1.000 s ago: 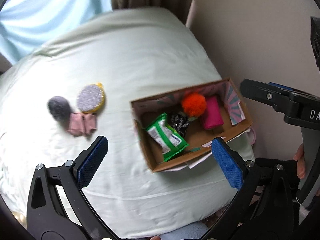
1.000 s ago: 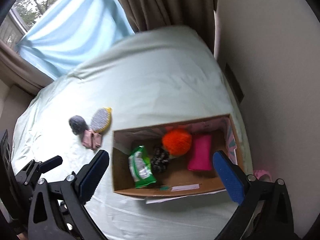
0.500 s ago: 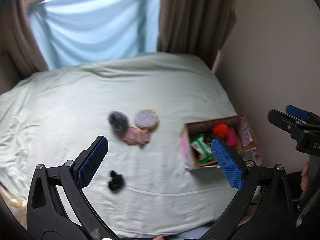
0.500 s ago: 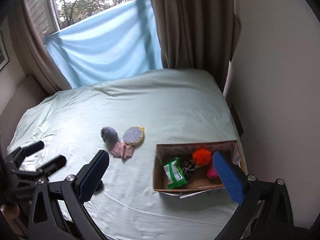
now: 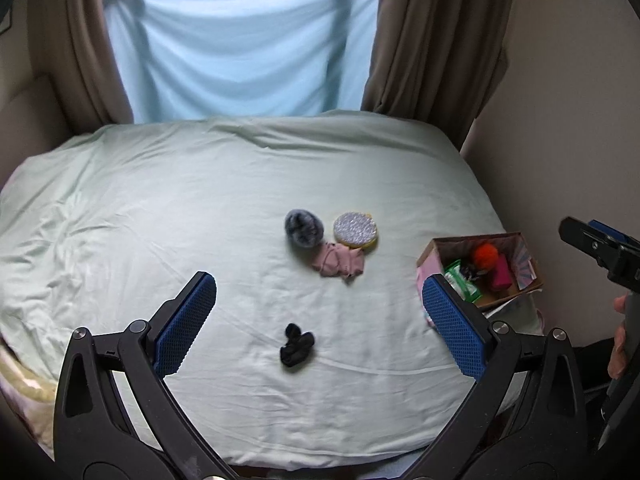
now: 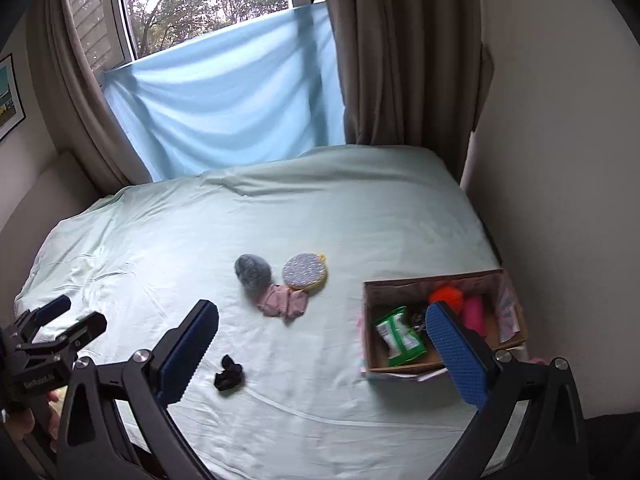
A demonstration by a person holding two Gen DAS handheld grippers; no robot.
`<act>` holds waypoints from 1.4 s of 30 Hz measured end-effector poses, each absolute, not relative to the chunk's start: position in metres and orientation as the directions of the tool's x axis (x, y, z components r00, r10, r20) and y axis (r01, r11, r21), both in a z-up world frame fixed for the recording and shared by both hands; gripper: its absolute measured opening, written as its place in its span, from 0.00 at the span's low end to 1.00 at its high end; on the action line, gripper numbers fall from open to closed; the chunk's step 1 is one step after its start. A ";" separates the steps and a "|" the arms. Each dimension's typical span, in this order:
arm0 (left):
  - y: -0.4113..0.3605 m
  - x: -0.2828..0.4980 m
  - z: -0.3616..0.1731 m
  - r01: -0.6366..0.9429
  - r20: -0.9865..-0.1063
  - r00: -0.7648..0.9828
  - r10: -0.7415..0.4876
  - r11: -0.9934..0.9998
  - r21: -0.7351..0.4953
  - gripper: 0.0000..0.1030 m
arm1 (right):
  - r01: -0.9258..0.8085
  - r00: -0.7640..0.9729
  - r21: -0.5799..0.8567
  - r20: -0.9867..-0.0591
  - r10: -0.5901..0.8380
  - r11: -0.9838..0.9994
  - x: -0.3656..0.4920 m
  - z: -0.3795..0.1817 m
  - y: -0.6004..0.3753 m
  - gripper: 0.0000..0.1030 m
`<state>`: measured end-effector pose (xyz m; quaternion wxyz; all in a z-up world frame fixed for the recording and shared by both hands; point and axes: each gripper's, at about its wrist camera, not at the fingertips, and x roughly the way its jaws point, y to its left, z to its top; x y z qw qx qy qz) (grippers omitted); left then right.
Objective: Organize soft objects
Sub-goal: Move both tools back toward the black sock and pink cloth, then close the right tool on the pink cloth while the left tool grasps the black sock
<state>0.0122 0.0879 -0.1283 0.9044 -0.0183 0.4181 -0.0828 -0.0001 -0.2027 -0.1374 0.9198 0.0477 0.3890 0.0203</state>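
On the pale green bed lie a grey fluffy ball (image 5: 303, 228) (image 6: 253, 271), a round silver and yellow sponge (image 5: 356, 229) (image 6: 304, 271), a pink cloth (image 5: 339, 263) (image 6: 283, 299) and a small black cloth item (image 5: 296, 344) (image 6: 229, 372). A cardboard box (image 5: 432, 250) (image 6: 370, 340) at the bed's right edge holds an orange pompom (image 5: 485, 256), a magenta item (image 6: 474, 314), a green packet (image 6: 398, 335) and a dark item. My left gripper (image 5: 316, 322) is open and empty, above the black item. My right gripper (image 6: 320, 354) is open and empty, back from the box.
A blue sheet (image 6: 224, 112) and brown curtains (image 6: 400, 52) cover the window behind the bed. A wall (image 6: 560, 160) runs close along the bed's right side by the box. The left gripper's body (image 6: 44, 344) shows at the left of the right wrist view.
Both grippers have pulled back and up from the box, so the whole bed and the loose items now show. Both stay open and empty.
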 end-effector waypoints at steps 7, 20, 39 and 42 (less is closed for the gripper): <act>0.120 0.032 -0.197 0.149 -0.802 0.573 -0.165 0.984 -0.096 1.00 | -0.004 0.654 0.128 -0.750 0.099 0.992 0.036 -0.185 -0.157 1.00; 0.121 0.066 -0.374 0.054 -0.905 0.395 -0.157 0.987 -0.148 1.00 | -0.035 0.447 0.166 -0.879 0.164 0.986 0.134 -0.341 -0.111 1.00; 0.082 0.095 -0.502 -0.260 -0.952 0.294 -0.084 0.952 -0.164 0.80 | -0.236 0.281 0.139 -0.938 0.204 0.962 0.256 -0.492 -0.088 1.00; 0.076 0.097 -0.513 -0.270 -0.960 0.273 -0.056 0.954 -0.132 0.75 | -0.239 0.265 0.145 -0.941 0.208 0.960 0.266 -0.507 -0.084 1.00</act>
